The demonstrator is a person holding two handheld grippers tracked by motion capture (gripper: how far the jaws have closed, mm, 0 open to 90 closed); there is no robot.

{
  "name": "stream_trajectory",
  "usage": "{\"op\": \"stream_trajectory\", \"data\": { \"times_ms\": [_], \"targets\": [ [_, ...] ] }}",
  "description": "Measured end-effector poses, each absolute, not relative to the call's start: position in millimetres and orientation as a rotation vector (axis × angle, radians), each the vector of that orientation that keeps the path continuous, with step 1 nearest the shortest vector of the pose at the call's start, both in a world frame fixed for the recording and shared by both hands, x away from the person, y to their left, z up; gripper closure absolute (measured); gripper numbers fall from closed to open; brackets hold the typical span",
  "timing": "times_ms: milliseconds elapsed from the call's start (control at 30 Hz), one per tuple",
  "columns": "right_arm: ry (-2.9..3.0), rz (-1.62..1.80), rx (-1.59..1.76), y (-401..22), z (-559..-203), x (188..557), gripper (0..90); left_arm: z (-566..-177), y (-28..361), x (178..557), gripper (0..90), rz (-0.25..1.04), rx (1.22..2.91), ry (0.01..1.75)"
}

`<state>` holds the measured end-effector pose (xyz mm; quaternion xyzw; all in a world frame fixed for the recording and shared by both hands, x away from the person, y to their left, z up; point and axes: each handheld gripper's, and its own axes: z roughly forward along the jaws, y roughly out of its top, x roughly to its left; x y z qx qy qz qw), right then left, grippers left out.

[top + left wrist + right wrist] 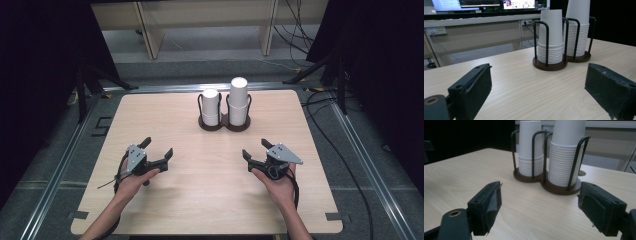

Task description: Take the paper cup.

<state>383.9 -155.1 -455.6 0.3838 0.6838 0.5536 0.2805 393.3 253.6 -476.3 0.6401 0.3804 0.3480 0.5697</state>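
Two stacks of white paper cups stand upside down in a dark two-ring wire holder [223,123] at the back middle of the wooden table [165,200]. The left stack [211,106] is shorter, the right stack [238,99] taller. In the left gripper view the short stack [551,37] and tall stack [577,27] stand ahead on the right. In the right gripper view the short stack [531,150] and tall stack [564,157] stand ahead between the jaws. My left gripper [157,149] rests open at the front left, nothing between its jaws. My right gripper [256,149] is open at the front right, also holding nothing.
Aluminium rails [70,150] frame the table, and black curtains hang on both sides. A pale workbench [210,20] stands behind the table, with cables [320,105] on the floor at the right. Monitors [481,3] sit on a desk far off in the left gripper view.
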Motion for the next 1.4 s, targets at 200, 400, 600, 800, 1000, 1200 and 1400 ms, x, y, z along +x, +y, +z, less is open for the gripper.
{"op": "stream_trajectory", "data": {
  "times_ms": [200, 400, 600, 800, 1000, 1200, 1400],
  "targets": [
    [1.822, 1.500, 1.012, -147, -447, 399, 21.5, -470, 240, 412, 7.0, 0.801, 1.516, 0.862],
    [1.840, 1.521, 1.007, -132, -441, 414, 22.8, -469, 229, 428, 8.5, 0.780, 1.525, 0.849],
    [1.869, 1.515, 0.991, -120, -436, 429, 25.0, -465, 217, 444, 10.0, 0.770, 1.545, 0.830],
    [1.864, 1.527, 0.960, -106, -430, 450, 27.0, -464, 201, 464, 12.4, 0.755, 1.589, 0.803],
    [1.885, 1.517, 0.950, -89, -420, 473, 28.4, -469, 184, 489, 14.1, 0.733, 1.648, 0.805],
    [1.913, 1.495, 0.916, -70, -415, 500, 29.9, -475, 171, 513, 14.9, 0.725, 1.694, 0.823],
    [1.915, 1.468, 0.897, -55, -410, 521, 30.9, -482, 160, 527, 16.3, 0.718, 1.715, 0.822]
  ]
}}
